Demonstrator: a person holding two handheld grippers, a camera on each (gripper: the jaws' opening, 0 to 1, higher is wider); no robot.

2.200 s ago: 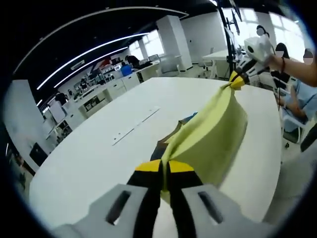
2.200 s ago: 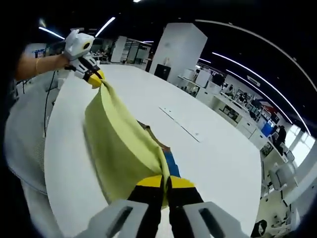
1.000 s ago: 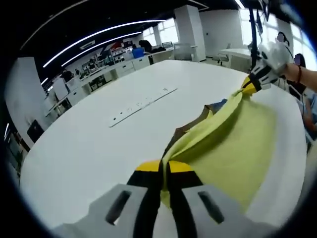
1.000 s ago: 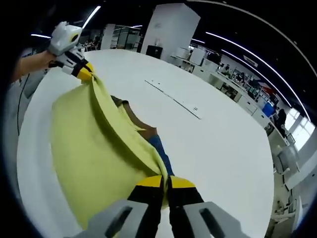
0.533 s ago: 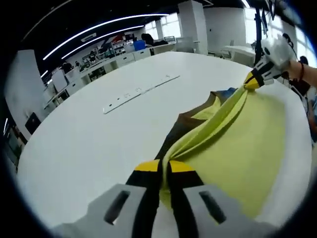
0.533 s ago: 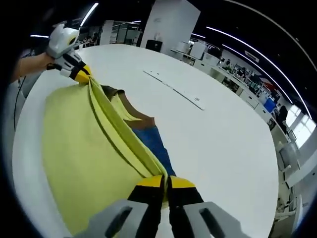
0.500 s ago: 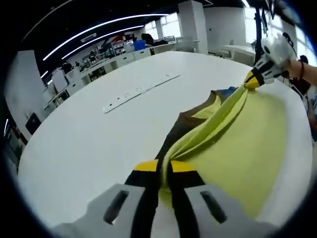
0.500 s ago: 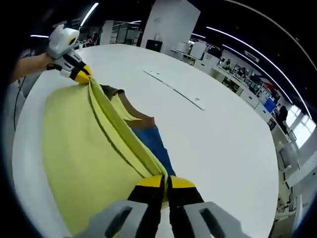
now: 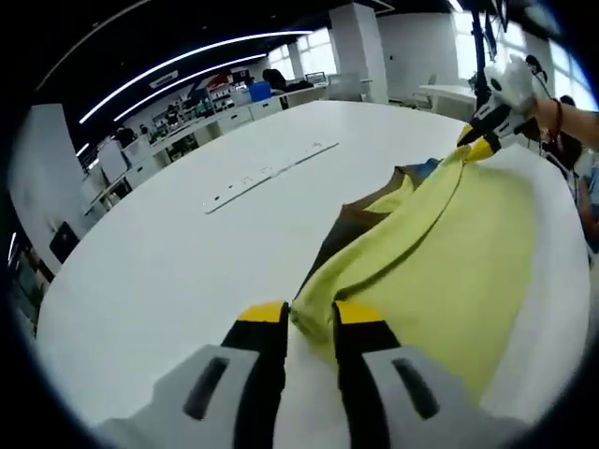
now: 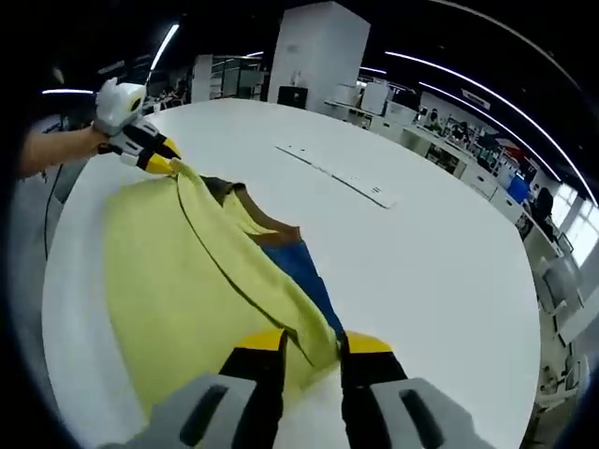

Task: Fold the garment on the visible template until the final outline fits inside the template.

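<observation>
A yellow-green garment [image 9: 449,243] lies spread flat on the white table [image 9: 187,262]. Brown [image 9: 346,229] and blue [image 9: 426,168] patches show past its folded edge. My left gripper [image 9: 309,323] is open, with the garment's near corner lying loose between its jaws. In the right gripper view the garment [image 10: 178,281] also lies flat, with the blue patch [image 10: 299,267] beside it. My right gripper [image 10: 311,351] is open over the other corner. Each gripper appears at the far corner in the other's view: the right gripper [image 9: 482,138] and the left gripper [image 10: 159,154].
A thin pale strip [image 9: 271,175] lies on the table beyond the garment, and is seen too as the strip [image 10: 342,178]. A person's hand [image 9: 552,108] and forearm [image 10: 56,150] hold the grippers. The table edge runs close behind the garment. Desks and pillars stand far off.
Both grippers have opened and let go of the garment's corners. The lifted fold has dropped and now lies flat on the table.
</observation>
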